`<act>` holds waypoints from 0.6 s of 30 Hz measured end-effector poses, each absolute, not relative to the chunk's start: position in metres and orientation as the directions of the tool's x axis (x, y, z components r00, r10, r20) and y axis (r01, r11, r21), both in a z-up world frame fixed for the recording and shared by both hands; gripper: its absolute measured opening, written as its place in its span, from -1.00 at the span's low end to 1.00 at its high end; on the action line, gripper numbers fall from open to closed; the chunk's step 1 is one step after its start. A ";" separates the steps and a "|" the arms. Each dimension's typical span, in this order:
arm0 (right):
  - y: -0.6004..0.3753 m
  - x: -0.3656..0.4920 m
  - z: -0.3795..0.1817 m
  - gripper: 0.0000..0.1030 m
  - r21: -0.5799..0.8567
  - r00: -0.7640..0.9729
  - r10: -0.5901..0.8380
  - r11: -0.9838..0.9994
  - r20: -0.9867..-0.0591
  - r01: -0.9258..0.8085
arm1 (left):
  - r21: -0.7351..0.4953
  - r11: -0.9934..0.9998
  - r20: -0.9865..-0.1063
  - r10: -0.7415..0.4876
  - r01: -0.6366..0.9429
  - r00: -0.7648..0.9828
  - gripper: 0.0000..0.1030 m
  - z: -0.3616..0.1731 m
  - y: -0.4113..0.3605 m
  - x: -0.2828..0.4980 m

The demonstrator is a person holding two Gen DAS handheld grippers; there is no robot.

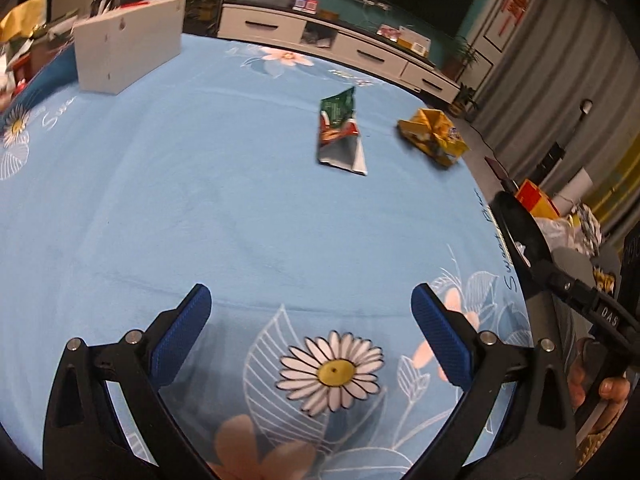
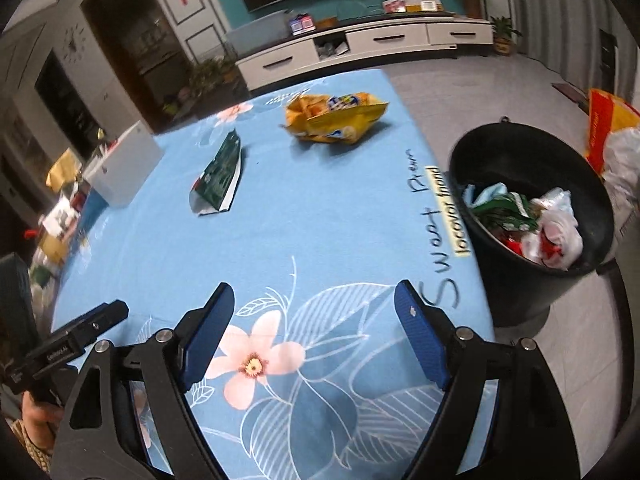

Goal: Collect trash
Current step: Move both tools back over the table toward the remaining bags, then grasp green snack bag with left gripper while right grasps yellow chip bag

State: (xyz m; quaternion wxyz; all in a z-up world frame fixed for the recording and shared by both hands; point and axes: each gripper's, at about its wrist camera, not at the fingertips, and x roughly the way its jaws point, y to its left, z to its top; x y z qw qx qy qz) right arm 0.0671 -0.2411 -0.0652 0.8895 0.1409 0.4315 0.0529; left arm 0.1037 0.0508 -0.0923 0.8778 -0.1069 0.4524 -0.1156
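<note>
Green foil snack wrapper [image 1: 341, 132] lies flat mid-counter; crumpled yellow chip bag [image 1: 434, 136] sits near it, apart, close to the far edge. Black round plastic bin [image 2: 532, 216] stands on the floor just beside the counter [image 2: 320, 220], already holding wrappers and a white bag. Your left gripper [image 1: 311, 312]: blue-padded fingers wide, nothing between them, over the floral blue cloth. Your right gripper [image 2: 314, 312]: fingers wide, empty too. White rectangular box [image 1: 128, 46] at the far left corner.
</note>
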 end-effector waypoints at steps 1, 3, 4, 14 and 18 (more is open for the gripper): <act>-0.239 0.072 -0.066 0.57 0.290 0.621 0.213 0.957 -0.755 0.025 | -0.296 0.950 -0.770 -0.301 0.103 0.562 0.94 -0.094 0.052 0.107; -0.236 0.080 -0.068 0.57 0.280 0.620 0.206 0.960 -0.757 0.023 | -0.297 0.950 -0.772 -0.301 0.101 0.560 0.94 -0.097 0.053 0.114; -0.236 0.085 -0.068 0.57 0.272 0.621 0.200 0.962 -0.758 0.022 | -0.297 0.950 -0.773 -0.301 0.102 0.559 0.94 -0.098 0.052 0.119; -0.249 0.136 -0.059 0.57 0.223 0.671 0.149 0.974 -0.727 0.026 | -0.290 0.947 -0.765 -0.318 0.141 0.560 0.94 -0.098 0.034 0.169; -0.253 0.161 -0.053 0.57 0.189 0.694 0.132 0.982 -0.708 0.006 | -0.293 0.943 -0.756 -0.330 0.159 0.565 0.94 -0.095 0.020 0.194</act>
